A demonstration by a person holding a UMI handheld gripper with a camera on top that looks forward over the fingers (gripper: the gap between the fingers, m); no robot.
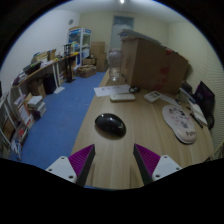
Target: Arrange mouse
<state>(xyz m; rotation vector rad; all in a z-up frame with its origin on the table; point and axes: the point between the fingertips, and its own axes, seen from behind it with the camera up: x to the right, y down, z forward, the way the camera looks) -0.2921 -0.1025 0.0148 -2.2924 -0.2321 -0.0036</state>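
Observation:
A black computer mouse (110, 124) lies on the light wooden table (125, 150), just ahead of my fingers and a little left of the gap's middle. My gripper (114, 160) is open and empty. Its two purple pads (78, 159) stand wide apart above the table, nearer than the mouse. Nothing is between the fingers.
An oval patterned mouse pad (180, 123) lies on the table to the right. A laptop (205, 98) stands beyond it. Papers (122, 93) and a clear bottle (114, 70) are at the table's far end. Blue floor (55, 115) and cluttered shelves (25, 95) are on the left.

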